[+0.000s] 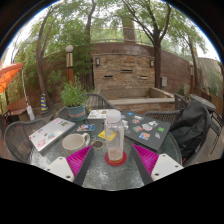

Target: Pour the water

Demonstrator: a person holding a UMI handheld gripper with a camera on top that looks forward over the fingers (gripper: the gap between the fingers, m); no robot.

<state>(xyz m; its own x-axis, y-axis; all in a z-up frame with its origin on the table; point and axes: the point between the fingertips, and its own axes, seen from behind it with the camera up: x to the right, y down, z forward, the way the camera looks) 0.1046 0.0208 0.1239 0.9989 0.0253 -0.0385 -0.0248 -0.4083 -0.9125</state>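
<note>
A clear plastic bottle (pixel 114 137) with a white cap stands upright on a red coaster (pixel 116 158) on the glass-topped round table (pixel 110 172). It stands between and just ahead of my gripper (pixel 113 164), whose magenta pads (pixel 63 163) spread wide with a clear gap to the bottle on both sides. The gripper is open and holds nothing. A white cup (pixel 75 142) with a dark inside sits left of the bottle, just beyond the left finger.
A potted green plant (pixel 74 98) stands at the table's far left. Books and papers (pixel 50 133) lie on the left, a dark mat with stickers (pixel 148 130) on the right. Metal chairs (pixel 192 130) ring the table. A brick wall (pixel 130 70) and trees lie beyond.
</note>
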